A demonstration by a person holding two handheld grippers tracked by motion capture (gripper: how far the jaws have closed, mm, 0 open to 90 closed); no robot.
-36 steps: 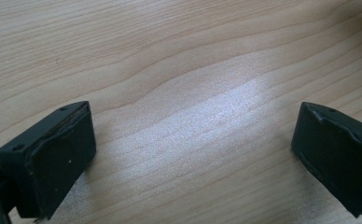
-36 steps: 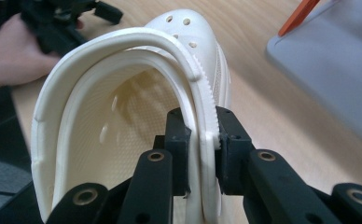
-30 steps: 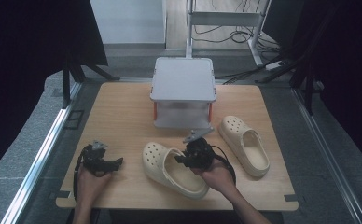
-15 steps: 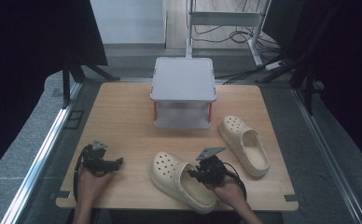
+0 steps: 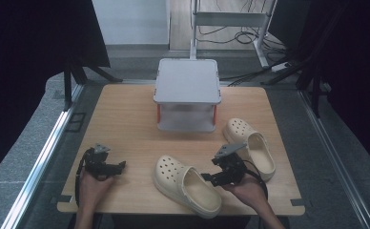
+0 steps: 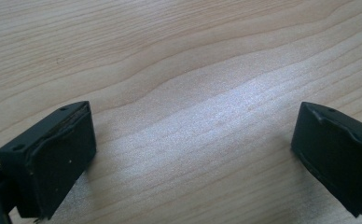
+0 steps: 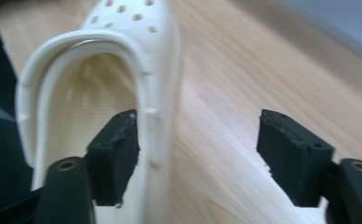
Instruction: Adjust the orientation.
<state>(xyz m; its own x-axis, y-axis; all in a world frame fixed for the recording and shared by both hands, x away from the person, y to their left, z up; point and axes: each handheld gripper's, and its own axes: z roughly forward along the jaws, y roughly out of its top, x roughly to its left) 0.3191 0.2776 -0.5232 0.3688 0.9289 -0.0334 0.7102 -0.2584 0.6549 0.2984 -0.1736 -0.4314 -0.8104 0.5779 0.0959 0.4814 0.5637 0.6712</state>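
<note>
Left gripper (image 5: 121, 165): matte black blocky pads spread wide over bare pale grained wooden table (image 5: 126, 119).

Near cream perforated foam clog (image 5: 188, 184): front centre, smooth, rounded toe.

Right gripper (image 7: 198, 158): just been opening; clog's side wall between parted pads, released.

Second cream clog (image 5: 250, 147): far right.

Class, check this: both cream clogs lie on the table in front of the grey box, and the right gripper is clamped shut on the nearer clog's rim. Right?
Not quite. In the right gripper view the right gripper is open: its jaws have just been opening, with the near clog's rim between them. The rest holds.
</note>
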